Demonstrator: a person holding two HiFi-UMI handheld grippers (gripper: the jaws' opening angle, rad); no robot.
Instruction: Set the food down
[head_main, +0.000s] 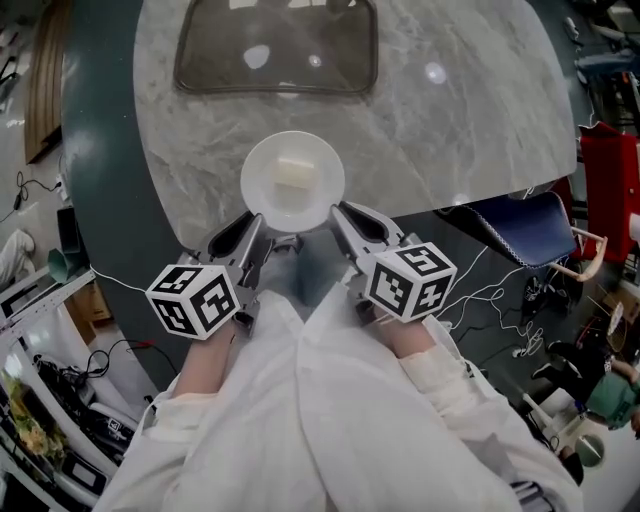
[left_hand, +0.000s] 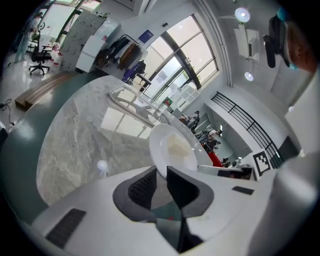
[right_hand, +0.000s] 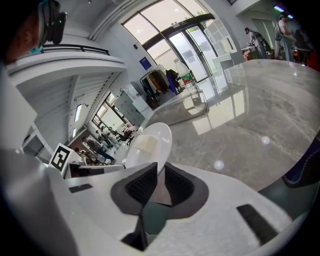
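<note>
A round white plate (head_main: 292, 182) with a pale block of food (head_main: 294, 172) on it hangs over the near edge of the grey marble table (head_main: 450, 110). My left gripper (head_main: 256, 226) is shut on the plate's near-left rim, my right gripper (head_main: 338, 218) on its near-right rim. In the left gripper view the plate (left_hand: 172, 150) rises edge-on from between the dark pads, the food (left_hand: 176, 148) on it. The right gripper view shows the plate (right_hand: 149, 144) pinched the same way.
A dark-rimmed glass tray (head_main: 277, 47) lies at the table's far side. A blue chair (head_main: 527, 228) stands right of the table, a red cabinet (head_main: 610, 177) beyond it. Cables and clutter (head_main: 60, 400) cover the floor at left. White sleeves (head_main: 330, 410) fill the foreground.
</note>
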